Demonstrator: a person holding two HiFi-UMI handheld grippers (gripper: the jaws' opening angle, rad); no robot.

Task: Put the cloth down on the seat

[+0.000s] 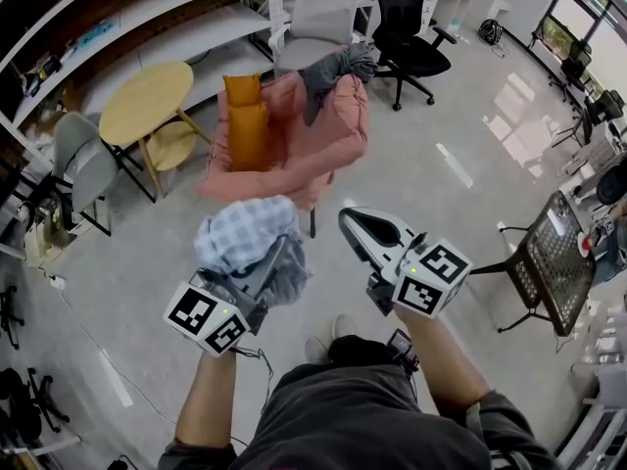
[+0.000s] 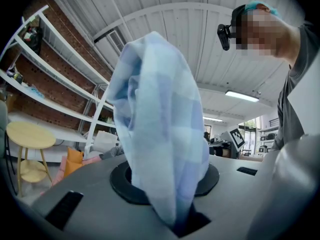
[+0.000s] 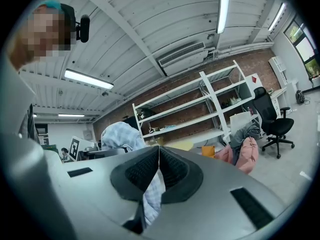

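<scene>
A blue-and-white checked cloth (image 1: 245, 235) is bunched in my left gripper (image 1: 263, 268), which is shut on it and held over the floor in front of the person. In the left gripper view the cloth (image 2: 157, 129) rises out of the jaws and hides the pads. The seat is a pink armchair (image 1: 304, 140) a little farther ahead, with orange cushions (image 1: 247, 117) and a grey garment (image 1: 331, 70) over its back. My right gripper (image 1: 355, 225) hovers beside the cloth, jaws shut. In the right gripper view a strip of checked fabric (image 3: 152, 199) shows in the slot behind its pads.
A round wooden table (image 1: 147, 101) and a grey chair (image 1: 83, 164) stand left of the armchair. Behind it are a grey chair (image 1: 318, 18), a black office chair (image 1: 407, 37) and white shelves (image 1: 167, 27). A black mesh chair (image 1: 544, 262) stands at the right.
</scene>
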